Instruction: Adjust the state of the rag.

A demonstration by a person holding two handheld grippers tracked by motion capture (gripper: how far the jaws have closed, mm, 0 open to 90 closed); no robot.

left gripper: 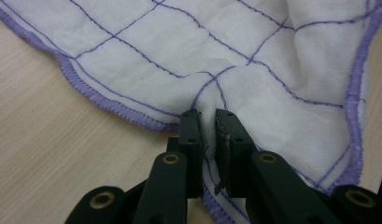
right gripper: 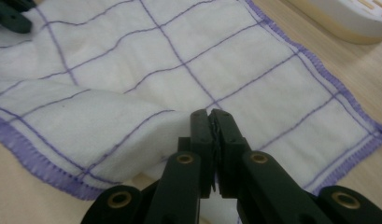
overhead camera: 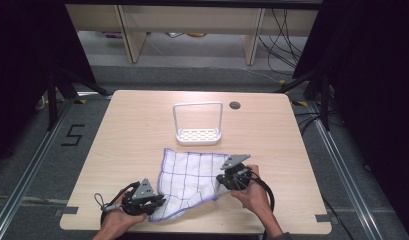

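Cloth (overhead camera: 189,180): white with purple grid and purple hem, lying on table (overhead camera: 137,125) at near edge, in front of white rack (overhead camera: 198,135). Right part folded over onto itself.

Left gripper (overhead camera: 159,202): jaws clamped on cloth at near left corner; fabric bunched between pads.

Right gripper (overhead camera: 223,181): jaws pinched on folded right edge, fold lifted slightly off table.

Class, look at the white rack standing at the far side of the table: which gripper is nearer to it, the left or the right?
Right. The right gripper grips the cloth just in front of the rack; the left gripper pinches the cloth's near corner, farther away by the table edge.
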